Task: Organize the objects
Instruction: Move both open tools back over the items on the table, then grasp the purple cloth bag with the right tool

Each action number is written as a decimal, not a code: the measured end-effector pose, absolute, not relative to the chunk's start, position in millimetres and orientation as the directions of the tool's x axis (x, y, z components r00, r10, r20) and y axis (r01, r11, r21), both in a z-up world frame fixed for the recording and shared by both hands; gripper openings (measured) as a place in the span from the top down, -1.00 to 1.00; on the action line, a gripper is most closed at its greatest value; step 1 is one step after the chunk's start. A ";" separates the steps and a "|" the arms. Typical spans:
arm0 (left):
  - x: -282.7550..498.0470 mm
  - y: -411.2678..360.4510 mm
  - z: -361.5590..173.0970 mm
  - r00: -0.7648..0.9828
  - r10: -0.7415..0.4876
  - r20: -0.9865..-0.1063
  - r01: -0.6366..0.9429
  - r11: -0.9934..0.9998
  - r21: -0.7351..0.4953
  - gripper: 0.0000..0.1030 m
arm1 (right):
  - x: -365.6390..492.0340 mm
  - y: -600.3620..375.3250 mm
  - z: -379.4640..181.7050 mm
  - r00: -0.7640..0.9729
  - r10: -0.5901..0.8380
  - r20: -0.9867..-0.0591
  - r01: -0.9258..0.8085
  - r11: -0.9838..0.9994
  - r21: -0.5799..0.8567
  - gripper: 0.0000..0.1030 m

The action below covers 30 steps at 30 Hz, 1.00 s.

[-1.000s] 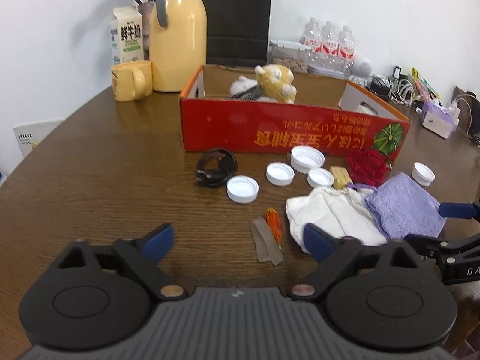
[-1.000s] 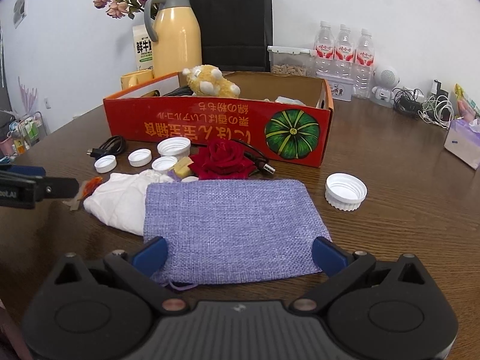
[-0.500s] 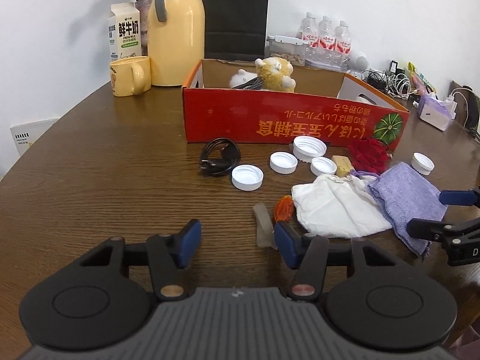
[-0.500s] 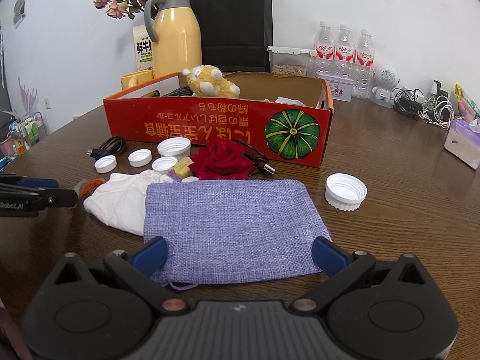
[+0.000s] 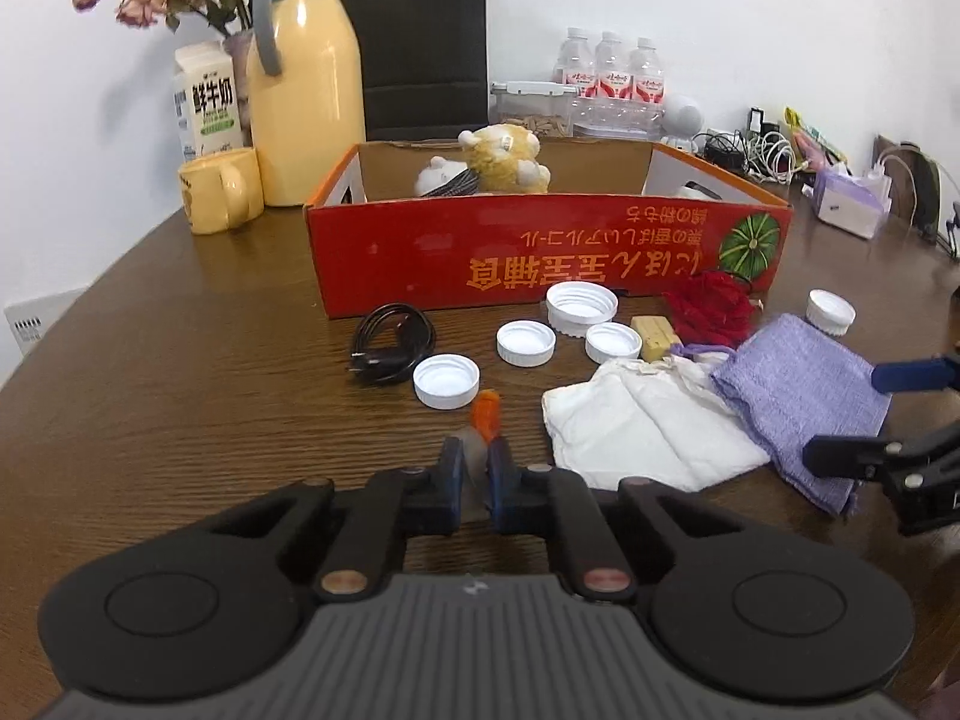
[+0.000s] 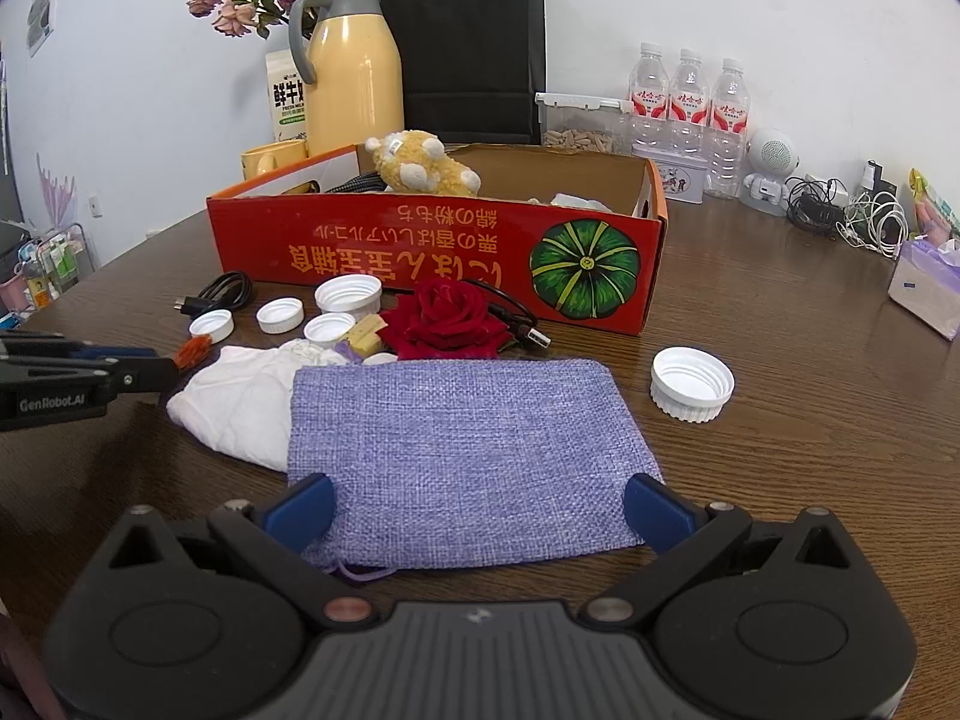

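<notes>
— So, how far along?
— Barely: plush toy [image 5: 504, 159] boxed [image 5: 540, 252]; caps, pouches and rose litter the surface [image 5: 180, 408] mid-front.
— Claws?
— Left claw [image 5: 474, 468] pinches the orange-tipped packet [image 5: 485, 420]; right claw [image 6: 477, 507] gapes over the purple pouch [image 6: 462, 450].

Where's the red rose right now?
In the right wrist view the rose lies centre-left on the table, just before the red box and behind the purple pouch.
</notes>
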<state>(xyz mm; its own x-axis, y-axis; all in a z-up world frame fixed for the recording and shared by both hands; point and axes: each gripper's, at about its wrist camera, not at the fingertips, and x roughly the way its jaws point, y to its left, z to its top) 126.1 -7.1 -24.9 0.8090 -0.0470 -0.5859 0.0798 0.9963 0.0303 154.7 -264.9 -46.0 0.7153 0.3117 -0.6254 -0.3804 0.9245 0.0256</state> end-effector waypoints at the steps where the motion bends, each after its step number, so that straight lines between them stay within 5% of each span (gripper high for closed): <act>1: 125.2 -6.2 -25.2 0.811 -0.049 -0.583 0.076 0.997 0.022 0.85 | 154.7 -264.8 -46.0 0.715 0.311 -0.626 -0.380 0.924 0.025 -1.00; 17: 113.4 10.4 -21.4 0.807 -0.094 -0.583 0.078 0.996 -0.053 0.90 | 154.4 -265.0 -46.2 0.716 0.311 -0.625 -0.381 0.924 0.025 -1.00; 30: 107.6 18.9 -22.9 0.797 -0.115 -0.594 0.067 0.993 -0.101 0.64 | 154.0 -265.4 -46.3 0.715 0.312 -0.625 -0.382 0.924 0.025 -1.00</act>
<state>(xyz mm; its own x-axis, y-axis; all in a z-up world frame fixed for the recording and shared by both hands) 107.6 18.9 -22.9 0.7966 -0.1147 -0.5936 0.0674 0.9926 -0.1014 154.0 -265.4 -46.3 0.7155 0.3123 -0.6249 -0.3816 0.9240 0.0249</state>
